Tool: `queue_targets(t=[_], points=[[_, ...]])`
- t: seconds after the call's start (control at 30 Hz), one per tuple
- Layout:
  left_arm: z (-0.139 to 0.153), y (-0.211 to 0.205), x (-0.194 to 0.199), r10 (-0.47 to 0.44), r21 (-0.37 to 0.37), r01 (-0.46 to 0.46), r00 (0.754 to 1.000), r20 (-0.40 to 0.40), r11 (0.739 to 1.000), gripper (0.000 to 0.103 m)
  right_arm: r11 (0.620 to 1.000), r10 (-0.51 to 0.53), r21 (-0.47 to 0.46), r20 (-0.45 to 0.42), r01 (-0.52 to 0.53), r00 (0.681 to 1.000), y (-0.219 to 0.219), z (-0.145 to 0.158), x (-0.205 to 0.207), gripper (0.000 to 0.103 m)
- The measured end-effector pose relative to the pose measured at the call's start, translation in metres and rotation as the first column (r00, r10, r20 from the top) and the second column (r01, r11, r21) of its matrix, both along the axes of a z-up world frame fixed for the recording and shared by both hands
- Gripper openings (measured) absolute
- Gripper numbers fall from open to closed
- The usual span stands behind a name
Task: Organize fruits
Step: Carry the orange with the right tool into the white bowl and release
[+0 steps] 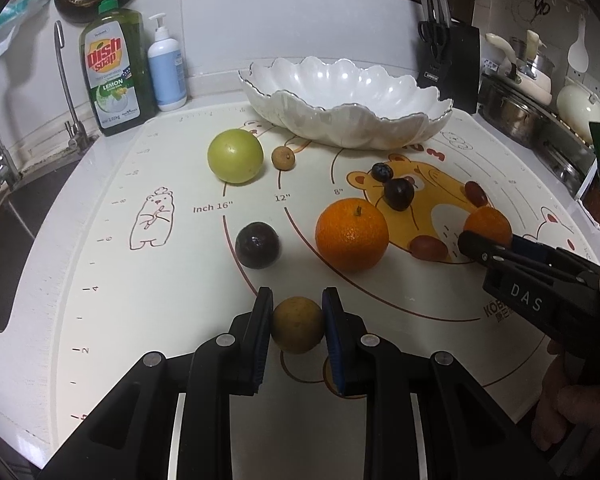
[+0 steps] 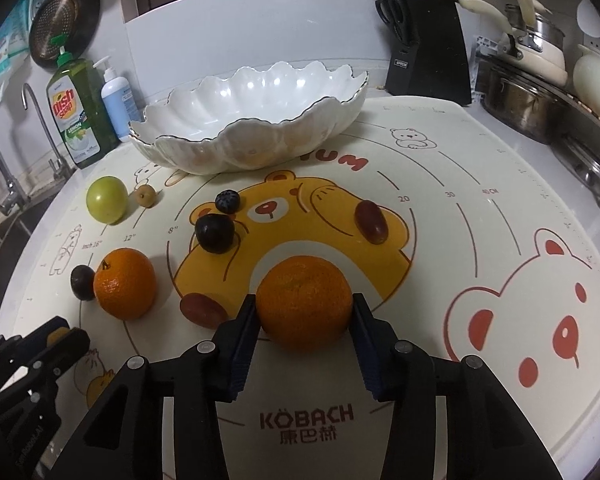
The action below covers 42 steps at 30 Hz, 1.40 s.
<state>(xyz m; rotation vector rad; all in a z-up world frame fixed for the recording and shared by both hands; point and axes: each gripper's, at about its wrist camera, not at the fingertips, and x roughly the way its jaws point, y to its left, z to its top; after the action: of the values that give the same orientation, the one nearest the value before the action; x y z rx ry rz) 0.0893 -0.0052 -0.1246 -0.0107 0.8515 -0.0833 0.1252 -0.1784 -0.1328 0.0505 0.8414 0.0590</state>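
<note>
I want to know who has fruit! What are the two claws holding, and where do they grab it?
The left claw pinches a small brownish-yellow fruit by its two sides. The right claw pinches a mandarin by its sides.

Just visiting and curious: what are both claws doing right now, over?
Left gripper shut on brown fruit. Right gripper shut on small orange. White bowl empty, path to it looks clear.

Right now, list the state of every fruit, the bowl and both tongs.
Left tongs: shut on brown fruit.
Right tongs: shut on small orange.
White bowl: upright, empty.
Large orange: loose on mat, stem up.
Green fruit: loose on mat.
Dark plum: loose on mat.
</note>
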Motion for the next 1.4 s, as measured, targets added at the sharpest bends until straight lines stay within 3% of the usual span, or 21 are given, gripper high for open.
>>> queue_targets(t=[0.7,1.4], points=[[0.050,0.000,0.023,-0.023,-0.008,0.023,0.999,0.033,1.000,0.026,1.000,-0.001,0.012,0.022,0.001,1.000,-0.003,0.042,0.002,0.045],[0.099,-0.007,0.094,-0.041,0.006,0.041,0.997,0.062,0.999,0.026,1.000,0.023,-0.012,0.075,-0.023,0.997,-0.009,0.095,0.059,0.045]])
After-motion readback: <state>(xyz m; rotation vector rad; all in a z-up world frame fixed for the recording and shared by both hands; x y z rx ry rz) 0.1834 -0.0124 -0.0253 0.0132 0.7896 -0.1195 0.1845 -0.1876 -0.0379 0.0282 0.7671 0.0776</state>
